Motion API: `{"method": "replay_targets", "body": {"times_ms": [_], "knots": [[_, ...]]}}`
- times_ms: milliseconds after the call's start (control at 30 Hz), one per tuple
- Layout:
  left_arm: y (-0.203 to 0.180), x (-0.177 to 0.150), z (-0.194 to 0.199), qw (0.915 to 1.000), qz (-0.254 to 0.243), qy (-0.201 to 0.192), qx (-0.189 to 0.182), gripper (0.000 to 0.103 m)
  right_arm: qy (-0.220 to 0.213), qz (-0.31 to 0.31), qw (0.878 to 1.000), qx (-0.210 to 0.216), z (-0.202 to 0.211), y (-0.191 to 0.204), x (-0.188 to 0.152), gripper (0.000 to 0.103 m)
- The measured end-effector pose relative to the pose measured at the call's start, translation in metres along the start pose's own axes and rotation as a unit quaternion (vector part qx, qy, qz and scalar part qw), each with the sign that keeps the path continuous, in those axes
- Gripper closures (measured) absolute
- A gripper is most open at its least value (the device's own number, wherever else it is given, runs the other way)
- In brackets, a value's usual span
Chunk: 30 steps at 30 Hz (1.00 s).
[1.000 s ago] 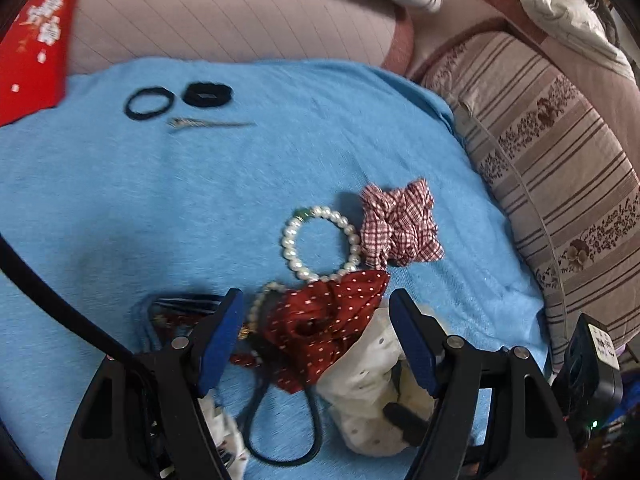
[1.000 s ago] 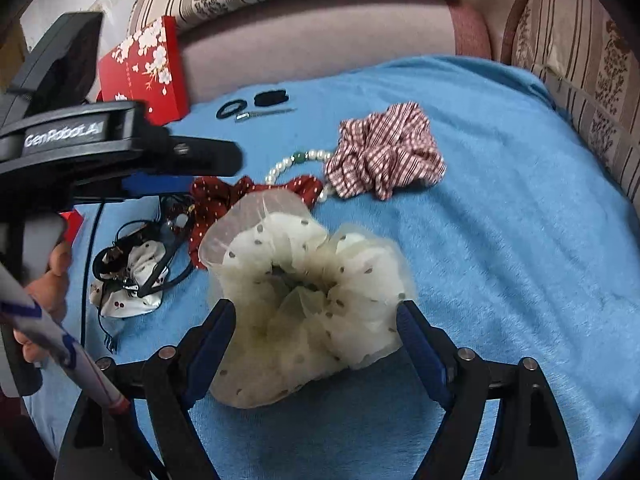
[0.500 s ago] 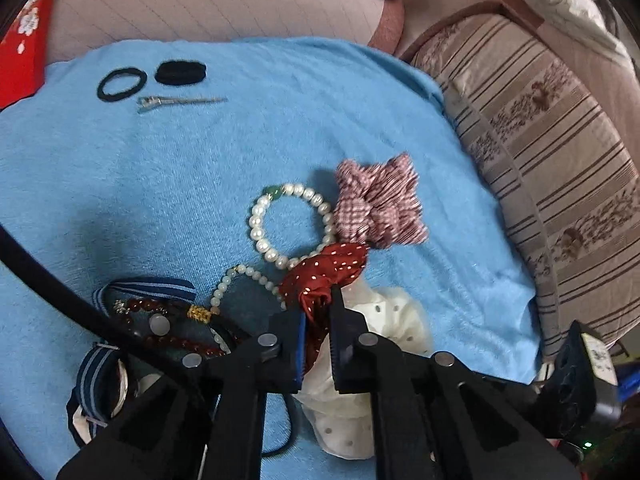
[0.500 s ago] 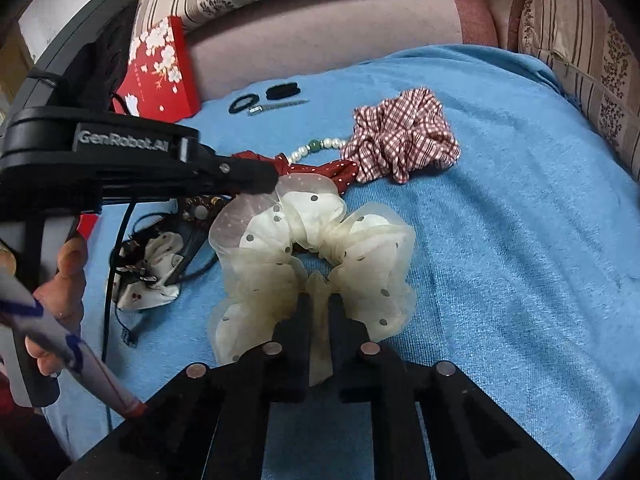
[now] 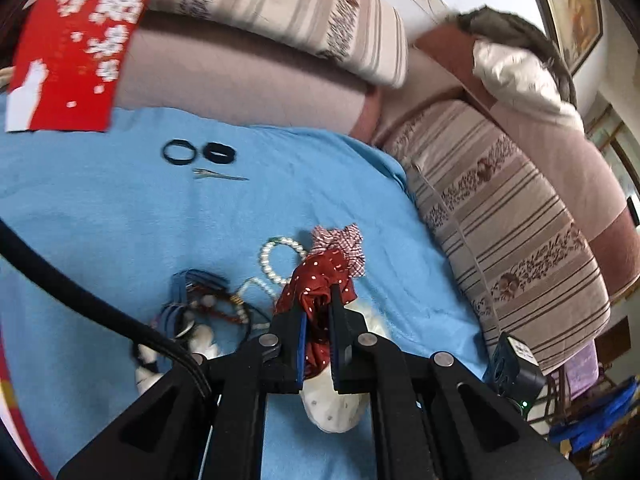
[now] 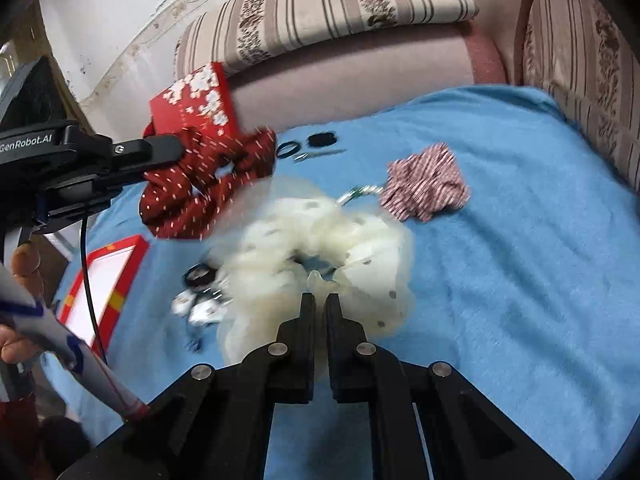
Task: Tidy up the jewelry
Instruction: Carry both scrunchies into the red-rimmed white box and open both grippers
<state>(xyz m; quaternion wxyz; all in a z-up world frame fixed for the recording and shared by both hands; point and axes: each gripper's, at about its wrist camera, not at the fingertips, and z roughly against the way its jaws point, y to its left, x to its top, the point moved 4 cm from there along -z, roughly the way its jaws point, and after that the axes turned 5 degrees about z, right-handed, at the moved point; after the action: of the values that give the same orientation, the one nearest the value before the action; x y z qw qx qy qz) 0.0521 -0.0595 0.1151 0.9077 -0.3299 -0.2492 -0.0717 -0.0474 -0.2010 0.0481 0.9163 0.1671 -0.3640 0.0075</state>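
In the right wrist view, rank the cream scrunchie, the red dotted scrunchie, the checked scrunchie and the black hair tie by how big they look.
1. Cream scrunchie, though nearest the camera
2. Red dotted scrunchie, lifted and blurred
3. Checked scrunchie
4. Black hair tie, farthest away

The brand name "GenRobot.AI" is printed in white letters on the black body of the left gripper [image 6: 168, 152], seen at the right wrist view's left edge. Nothing else is legible.

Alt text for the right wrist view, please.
The right claw is shut on a cream dotted scrunchie above a blue blanket. At left, the left claw holds a red dotted scrunchie; a plaid scrunchie lies beyond.
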Motion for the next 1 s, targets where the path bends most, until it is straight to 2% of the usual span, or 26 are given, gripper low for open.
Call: {"method": "replay_targets", "body": {"times_ms": [133, 267, 433, 600, 833, 900, 1000], "knots": [[0.018, -0.010, 0.032, 0.9995, 0.014, -0.018, 0.022, 0.095, 0.015, -0.013, 1.000, 0.019, 0.010, 0.010, -0.018, 0.098], [0.041, -0.024, 0.066, 0.9977, 0.025, -0.039, 0.049, 0.095, 0.027, 0.007, 1.000, 0.009, 0.022, 0.021, -0.030, 0.098], [0.080, -0.038, 0.106, 0.9915, 0.043, -0.075, 0.097, 0.095, 0.025, 0.044, 0.999, 0.011, 0.033, 0.046, -0.021, 0.098], [0.133, -0.035, 0.139, 0.9817, 0.083, -0.112, 0.130, 0.095, 0.029, 0.093, 0.995, 0.026, 0.027, 0.096, -0.006, 0.098], [0.228, -0.013, 0.179, 0.9596, 0.155, -0.155, 0.176, 0.095, 0.053, 0.155, 0.985, 0.055, -0.028, 0.187, 0.015, 0.098], [0.257, -0.011, 0.193, 0.9507, 0.183, -0.165, 0.188, 0.095, 0.057, 0.168, 0.982, 0.066, -0.047, 0.215, 0.023, 0.097], [0.297, -0.008, 0.212, 0.9320, 0.212, -0.180, 0.233, 0.095, 0.065, 0.176, 0.978, 0.092, -0.079, 0.259, 0.037, 0.097]]}}
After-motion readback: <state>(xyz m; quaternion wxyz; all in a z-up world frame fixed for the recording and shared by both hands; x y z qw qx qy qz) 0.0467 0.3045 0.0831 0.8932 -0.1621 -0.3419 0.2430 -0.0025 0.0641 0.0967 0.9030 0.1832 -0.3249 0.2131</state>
